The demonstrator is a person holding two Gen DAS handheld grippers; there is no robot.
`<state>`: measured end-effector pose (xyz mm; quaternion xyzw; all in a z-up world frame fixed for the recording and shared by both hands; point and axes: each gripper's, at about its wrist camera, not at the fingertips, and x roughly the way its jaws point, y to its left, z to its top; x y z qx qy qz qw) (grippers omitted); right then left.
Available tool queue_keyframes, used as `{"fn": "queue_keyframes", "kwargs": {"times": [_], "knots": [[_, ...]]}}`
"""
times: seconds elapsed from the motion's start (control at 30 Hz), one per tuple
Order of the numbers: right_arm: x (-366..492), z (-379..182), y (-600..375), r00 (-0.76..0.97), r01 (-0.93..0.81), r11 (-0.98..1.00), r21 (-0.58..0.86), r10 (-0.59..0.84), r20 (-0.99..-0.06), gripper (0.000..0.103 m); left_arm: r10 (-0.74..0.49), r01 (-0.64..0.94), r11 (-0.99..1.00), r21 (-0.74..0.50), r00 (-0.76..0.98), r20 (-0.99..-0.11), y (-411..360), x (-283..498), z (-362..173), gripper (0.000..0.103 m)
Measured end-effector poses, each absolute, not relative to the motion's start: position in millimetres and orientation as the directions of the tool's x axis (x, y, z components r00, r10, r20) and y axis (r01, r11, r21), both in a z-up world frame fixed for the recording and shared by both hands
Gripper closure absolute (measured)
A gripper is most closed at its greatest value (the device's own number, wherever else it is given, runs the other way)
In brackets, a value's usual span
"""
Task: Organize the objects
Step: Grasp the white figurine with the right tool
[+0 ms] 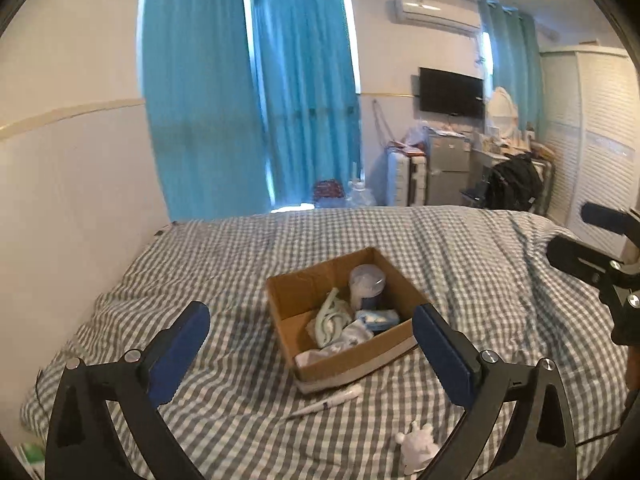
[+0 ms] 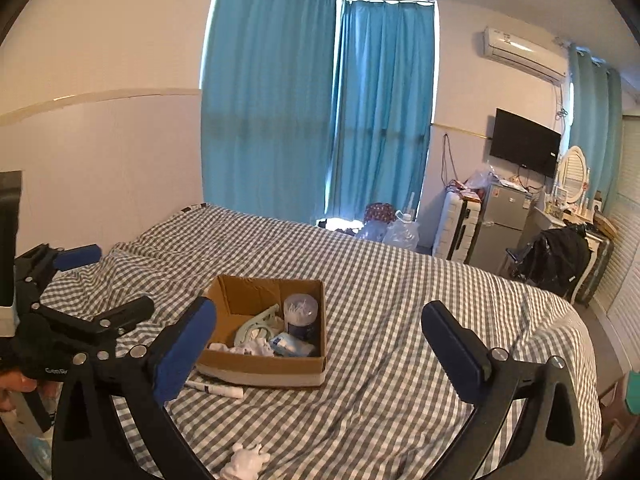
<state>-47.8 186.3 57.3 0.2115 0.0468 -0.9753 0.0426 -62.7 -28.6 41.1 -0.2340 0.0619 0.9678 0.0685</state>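
Observation:
An open cardboard box sits on the checked bed. It holds a clear jar of cotton swabs, a pale green clip hanger, a blue-white packet and white cloth. A white pen-like tube lies beside the box's near side. A small white figurine lies nearer still. My left gripper is open and empty, above the bed before the box. My right gripper is open and empty, its left finger overlapping the box's left corner.
The grey-white checked bed fills the foreground, with a wall on the left. Blue curtains, a TV, a small fridge, a suitcase, water jugs and a white wardrobe stand beyond the bed.

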Motion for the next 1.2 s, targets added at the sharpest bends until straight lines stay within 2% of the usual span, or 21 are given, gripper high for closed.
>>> {"fn": "queue_keyframes", "kwargs": {"times": [0.27, 0.5, 0.67, 0.83, 0.9, 1.2], "knots": [[-29.9, 12.2, 179.6, -0.876, 0.075, -0.997, -0.036, -0.049, -0.479, 0.0, 0.055, -0.066, -0.998, 0.002, -0.848, -0.528, -50.2, -45.6, -23.6, 0.0], [-43.9, -66.1, 159.0, -0.818, 0.073, -0.996, -0.052, -0.03, -0.574, 0.0, 0.053, -0.053, -0.998, -0.017, -0.802, -0.595, -56.1, -53.5, -84.8, 0.0], [-51.9, -127.0, 150.0, -0.746, 0.099, -0.995, -0.025, -0.057, -0.663, 0.0, 0.025, -0.047, -0.999, 0.019, -0.78, -0.626, -56.0, -61.5, -110.7, 0.0], [-61.2, -177.2, 135.9, -0.649, 0.144, -0.989, -0.032, -0.07, -0.757, 0.012, 0.04, -0.05, -0.999, -0.005, -0.744, -0.667, -56.8, -71.7, -135.4, 0.0], [-64.7, -189.7, 131.1, -0.619, 0.168, -0.985, -0.033, -0.079, -0.781, 0.02, 0.039, -0.053, -0.999, 0.001, -0.731, -0.681, -55.0, -76.2, -142.4, 0.0], [-65.8, -219.3, 121.3, -0.541, 0.216, -0.976, 0.008, -0.126, -0.831, 0.029, 0.023, -0.063, -0.998, 0.031, -0.707, -0.707, -47.1, -84.5, -153.7, 0.0]]}}
